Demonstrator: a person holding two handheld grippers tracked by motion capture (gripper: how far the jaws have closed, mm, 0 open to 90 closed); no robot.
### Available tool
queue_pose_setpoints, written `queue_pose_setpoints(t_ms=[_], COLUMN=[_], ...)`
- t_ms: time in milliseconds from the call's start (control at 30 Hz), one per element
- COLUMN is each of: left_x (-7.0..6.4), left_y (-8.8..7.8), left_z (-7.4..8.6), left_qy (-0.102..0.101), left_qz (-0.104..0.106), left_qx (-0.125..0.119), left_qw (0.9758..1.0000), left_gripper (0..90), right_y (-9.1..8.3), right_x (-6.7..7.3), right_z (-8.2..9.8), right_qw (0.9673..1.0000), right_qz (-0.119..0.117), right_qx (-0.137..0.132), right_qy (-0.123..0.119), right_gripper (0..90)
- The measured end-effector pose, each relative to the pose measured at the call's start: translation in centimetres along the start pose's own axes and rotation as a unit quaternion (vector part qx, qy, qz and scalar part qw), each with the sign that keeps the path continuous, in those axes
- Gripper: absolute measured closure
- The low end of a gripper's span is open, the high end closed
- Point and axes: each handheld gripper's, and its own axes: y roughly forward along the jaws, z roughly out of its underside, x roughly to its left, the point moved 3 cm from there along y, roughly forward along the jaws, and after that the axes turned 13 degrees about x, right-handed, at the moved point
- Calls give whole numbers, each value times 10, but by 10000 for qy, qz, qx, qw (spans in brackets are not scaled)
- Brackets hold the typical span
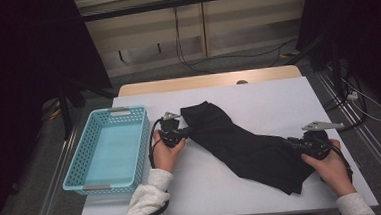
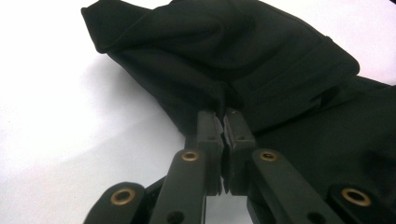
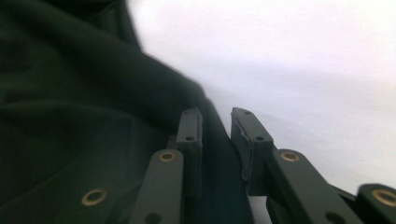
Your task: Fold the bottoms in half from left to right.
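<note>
**Clerk:** Item one, the black garment (image 1: 246, 146)?

**Me:** It lies crumpled in a slant across the white bench (image 1: 258, 96), from near the middle down toward my right hand. My left claw (image 1: 185, 133) is clamped together on a pinch of its near edge; in the left gripper view the cloth (image 2: 243, 70) bunches right at the tips.

**Clerk:** Item two, right claw?

**Me:** My right claw (image 1: 293, 144) sits at the garment's lower end with its jaws a little apart. A fold of cloth (image 3: 93, 116) runs between them, but the pads don't press it.

**Clerk:** Risks?

**Me:** If I lift now, only the left end rises and the rest drags, twisting. If the right claw closes where it is, it may take only a thin edge and slip. The left pinch is small too, so a hard tug could pull it free.

**Clerk:** Item three?

**Me:** Blue basket (image 1: 112, 148), left of the garment, apart from it.
</note>
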Motion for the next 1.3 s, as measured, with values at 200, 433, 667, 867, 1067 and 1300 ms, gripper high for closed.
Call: queue_pose_setpoints(t_ms=[200,433,667,867,1067,1300], left_x=[2,10,25,29,26,40], left_y=[0,-8,4,21,24,8], left_z=[2,-2,-7,-8,-11,-13], left_qy=[-73,-166,-364,-591,-627,-743], left_qz=[14,-110,-214,-153,-28,-274], left_qx=[-10,-193,-102,-6,69,-46], left_qw=[10000,9996,9991,9981,9980,9969], left_gripper=[850,534,432,554,807,832], right_y=[-12,-26,-29,-34,-37,-43], right_x=[11,15,12,13,9,1], right_z=[-3,0,8,12,17,22], right_qw=[9997,9995,9997,9997,9996,9994], right_qz=[158,129,88,98,83,212], right_qx=[-154,-271,-241,-240,-258,-243], right_qy=[-111,-104,-26,-31,51,161], right_gripper=[525,484,481,471,475,526])
